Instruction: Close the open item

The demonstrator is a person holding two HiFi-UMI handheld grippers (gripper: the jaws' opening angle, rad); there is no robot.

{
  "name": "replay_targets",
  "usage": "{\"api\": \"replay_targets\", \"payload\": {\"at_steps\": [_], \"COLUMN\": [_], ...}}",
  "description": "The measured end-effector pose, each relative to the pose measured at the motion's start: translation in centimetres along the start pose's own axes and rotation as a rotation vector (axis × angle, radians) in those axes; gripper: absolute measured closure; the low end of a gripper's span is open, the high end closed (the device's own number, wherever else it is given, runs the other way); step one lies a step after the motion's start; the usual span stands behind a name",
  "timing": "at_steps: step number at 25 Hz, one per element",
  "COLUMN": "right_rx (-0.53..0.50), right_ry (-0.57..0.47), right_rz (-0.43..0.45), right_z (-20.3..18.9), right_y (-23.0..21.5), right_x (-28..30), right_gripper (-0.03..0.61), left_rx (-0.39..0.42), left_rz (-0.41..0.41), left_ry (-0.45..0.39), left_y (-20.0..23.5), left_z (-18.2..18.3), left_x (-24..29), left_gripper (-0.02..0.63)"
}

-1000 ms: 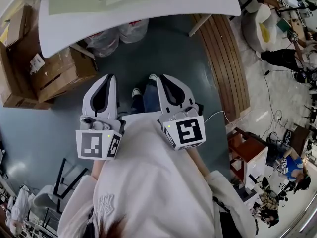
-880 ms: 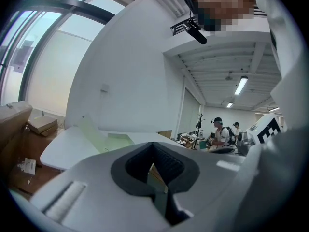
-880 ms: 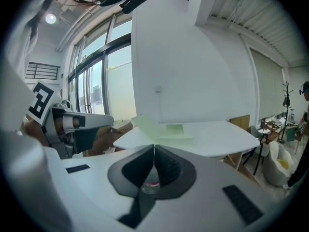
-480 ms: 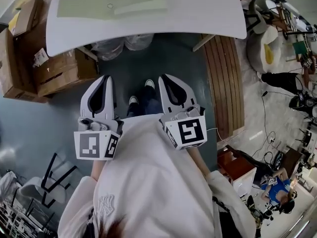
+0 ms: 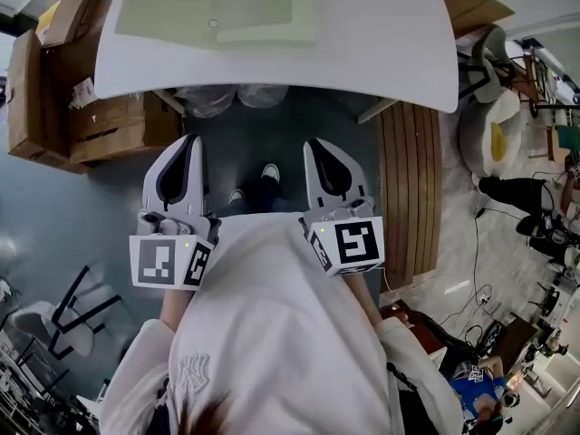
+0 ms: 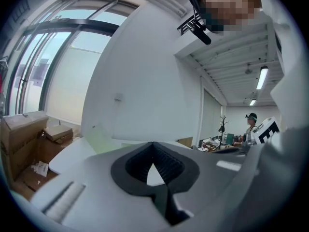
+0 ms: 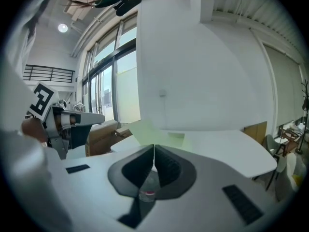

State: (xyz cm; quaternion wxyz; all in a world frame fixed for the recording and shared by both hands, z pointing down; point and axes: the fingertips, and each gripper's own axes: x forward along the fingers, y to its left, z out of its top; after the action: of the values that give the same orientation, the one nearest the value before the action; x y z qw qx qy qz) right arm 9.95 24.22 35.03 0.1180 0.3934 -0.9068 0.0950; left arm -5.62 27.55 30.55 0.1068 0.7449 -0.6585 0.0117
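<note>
A large white table with rounded edges (image 5: 381, 34) is seen at 12 o'clock in the head view, above a dark grey-blue floor (image 5: 54, 216). The lower half of that view is filled by the person's white hooded top (image 5: 272, 333), from 5 to 7 o'clock. A brown slatted wooden board (image 5: 412, 188) is laid on the floor at 3 o'clock, and a stack of brown cardboard boxes (image 5: 82, 125) is placed at 10 o'clock, partly tucked under the table edge. The left gripper (image 5: 191, 140) and the right gripper (image 5: 318, 142) are held side by side near the centre, at 9 and 3 o'clock of it, both pointed towards the table and well short of it. In each gripper view the jaws are pressed together at the tips, and nothing is pinched between them. A pale green flat sheet (image 5: 217, 3), the only thing that can be made out on the table, is laid at 12 o'clock; whether it is open or closed cannot be told. Clear plastic bags (image 5: 222, 98) are bunched under the table's near edge.
</note>
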Motion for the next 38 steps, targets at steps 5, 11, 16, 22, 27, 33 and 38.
{"api": "replay_targets", "payload": {"at_steps": [5,11,16,22,27,33,38], "right_rx": [0.001,-0.001,-0.004,-0.004,-0.001,0.01,0.012], "right_ry": [-0.007,-0.014,-0.012,-0.018,-0.021,-0.016,-0.02], "right_rz": [0.019,0.013,-0.028,-0.066,-0.085,-0.13,-0.143], "right_z": [0.5,1.1,1.8,4.0,6.2,7.3,7.8], "right_y": [-0.7,-1.7,-2.6,-3.4,-3.6,-3.9,-3.5], "right_x": [1.2,2.5,4.4,8.3,12.0,15.1,17.0], "right_gripper": [0.568,0.569,0.569,0.568,0.569,0.569,0.569], "left_rx": [0.01,0.015,0.014,0.015,0.02,0.021,0.018], "left_rz": [0.057,0.03,-0.028,-0.09,-0.128,-0.161,-0.178], "left_ry": [-0.019,-0.041,-0.05,-0.053,-0.045,-0.04,-0.042], "left_y": [1.7,1.5,2.2,4.2,6.6,9.5,11.0], "left_z": [1.1,2.1,2.7,4.2,5.9,6.9,7.2], "left_x": [0.6,2.8,5.5,9.5,12.6,15.6,16.7], "left_gripper": [0.606,0.606,0.606,0.606,0.606,0.606,0.606]}}
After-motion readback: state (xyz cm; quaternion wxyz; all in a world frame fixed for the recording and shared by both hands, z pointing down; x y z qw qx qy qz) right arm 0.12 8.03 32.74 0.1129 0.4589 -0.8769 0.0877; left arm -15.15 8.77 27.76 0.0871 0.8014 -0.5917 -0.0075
